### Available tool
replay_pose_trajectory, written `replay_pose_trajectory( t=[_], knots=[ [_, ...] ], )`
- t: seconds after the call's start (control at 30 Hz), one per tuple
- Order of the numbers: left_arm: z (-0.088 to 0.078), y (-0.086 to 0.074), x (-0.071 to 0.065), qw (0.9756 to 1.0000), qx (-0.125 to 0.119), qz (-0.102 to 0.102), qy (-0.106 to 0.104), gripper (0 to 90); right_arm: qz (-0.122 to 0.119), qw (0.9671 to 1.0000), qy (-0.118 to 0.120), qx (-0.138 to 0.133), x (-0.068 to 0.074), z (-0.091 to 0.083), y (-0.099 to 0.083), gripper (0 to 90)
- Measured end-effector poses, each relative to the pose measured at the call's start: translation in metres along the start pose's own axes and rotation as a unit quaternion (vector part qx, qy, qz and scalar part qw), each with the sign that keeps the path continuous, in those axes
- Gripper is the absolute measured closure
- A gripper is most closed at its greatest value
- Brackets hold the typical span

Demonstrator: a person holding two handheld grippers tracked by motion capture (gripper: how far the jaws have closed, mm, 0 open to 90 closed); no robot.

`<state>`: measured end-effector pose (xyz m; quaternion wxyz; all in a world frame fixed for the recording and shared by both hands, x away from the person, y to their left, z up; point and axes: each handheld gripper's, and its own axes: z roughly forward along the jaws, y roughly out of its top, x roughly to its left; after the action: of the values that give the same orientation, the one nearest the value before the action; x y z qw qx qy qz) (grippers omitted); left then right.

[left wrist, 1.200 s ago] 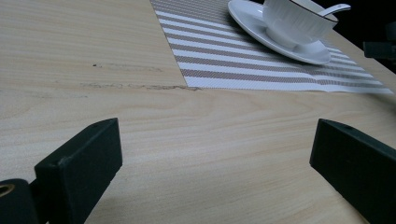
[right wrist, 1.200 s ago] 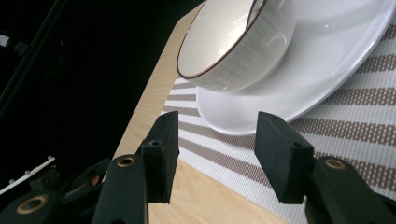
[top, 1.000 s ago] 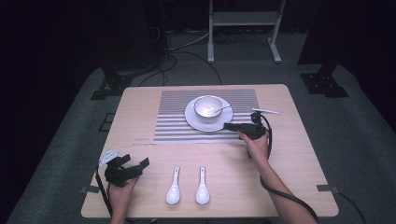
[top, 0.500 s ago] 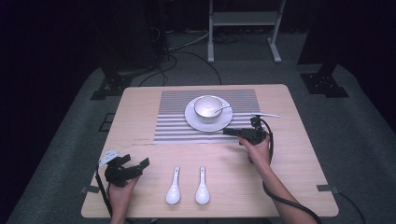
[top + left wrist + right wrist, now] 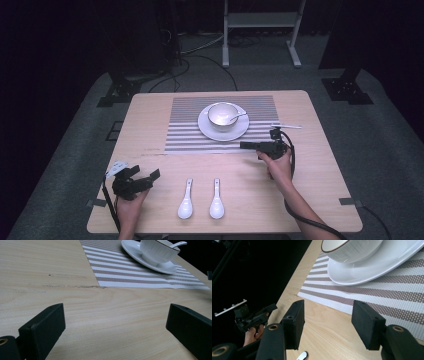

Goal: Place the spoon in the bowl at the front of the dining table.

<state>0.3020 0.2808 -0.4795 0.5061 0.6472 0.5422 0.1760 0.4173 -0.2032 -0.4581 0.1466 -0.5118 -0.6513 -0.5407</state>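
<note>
With one spoon [image 5: 235, 118] already in the bowl [image 5: 223, 115], the right gripper [image 5: 246, 145] sits near its plate [image 5: 223, 131], jaws just opening and empty, and must next fetch a spoon [image 5: 217, 200] below it; the left gripper [image 5: 152, 175] waits wide open.

A pale wooden table [image 5: 320, 200] is standing at the centre of the high view, sitting on grey carpet [image 5: 395, 150] that is spreading out to the lower corners. Behind it the room is fading into near darkness. A white metal rack [image 5: 260, 20] is standing at the upper middle, and black cables [image 5: 200, 55] are trailing across the floor to its left. Dark stand feet [image 5: 120, 92] are resting off the table's far corners.
</note>
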Motion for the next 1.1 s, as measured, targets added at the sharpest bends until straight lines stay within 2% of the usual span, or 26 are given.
replay_pose_trajectory(
  t=[0.63,1.1],
  knots=[
    [0.000,0.000,0.000,1.0000,0.001,-0.001,0.000,0.9,-0.001,1.0000,0.007,0.001,0.001,-0.009,-0.013,42.3],
    [0.000,0.000,0.000,1.0000,0.000,0.000,0.001,0.9,-0.015,0.9998,0.002,0.009,0.005,-0.015,-0.027,41.3]
  ],
)
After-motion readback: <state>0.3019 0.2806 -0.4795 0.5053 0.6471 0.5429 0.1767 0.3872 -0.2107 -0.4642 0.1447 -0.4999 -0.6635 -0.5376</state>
